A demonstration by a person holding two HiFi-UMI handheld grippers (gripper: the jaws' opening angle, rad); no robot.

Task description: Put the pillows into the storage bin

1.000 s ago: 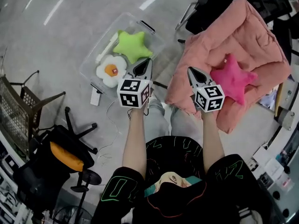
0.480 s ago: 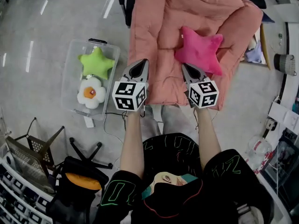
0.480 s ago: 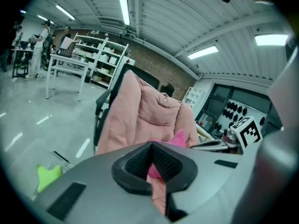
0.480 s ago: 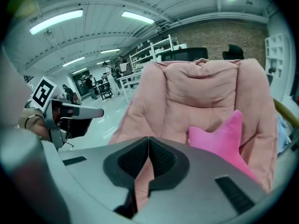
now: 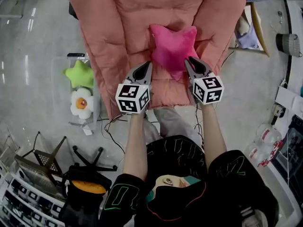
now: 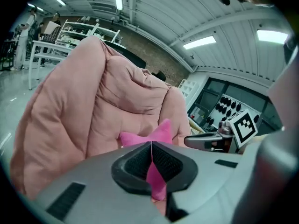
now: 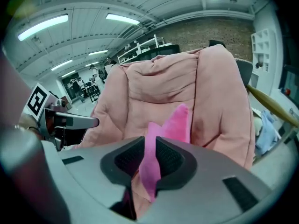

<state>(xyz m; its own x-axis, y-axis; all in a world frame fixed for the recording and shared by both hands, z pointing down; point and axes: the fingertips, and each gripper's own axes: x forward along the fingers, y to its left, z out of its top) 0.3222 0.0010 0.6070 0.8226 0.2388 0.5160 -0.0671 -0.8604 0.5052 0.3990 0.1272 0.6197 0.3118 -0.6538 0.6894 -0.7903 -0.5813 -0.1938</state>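
A hot-pink star pillow (image 5: pixel 173 46) lies on the seat of a big salmon-pink padded chair (image 5: pixel 118 27). My left gripper (image 5: pixel 147 64) is shut and empty, its tips just short of the star's lower left. My right gripper (image 5: pixel 188 59) sits at the star's lower right; its jaws have just been opening to a narrow gap, and the pink star (image 7: pixel 175 122) shows through it, beyond the pads. In the left gripper view the star (image 6: pixel 161 133) lies straight past the closed tips (image 6: pixel 152 143). The clear storage bin (image 5: pixel 66 96) on the floor at left holds a green star pillow (image 5: pixel 79 74) and a white flower pillow (image 5: pixel 81 103).
The chair's edge overlaps the bin's right side. A black office chair (image 5: pixel 83 174) with an orange pad and a wire rack (image 5: pixel 38 162) stand at lower left. Cables (image 5: pixel 113 124) trail on the floor by the person's legs. Clutter lines the right wall.
Both grippers have swung away from the bin to the salmon chair, so the pink star now lies straight ahead between them. The right jaws have parted slightly.
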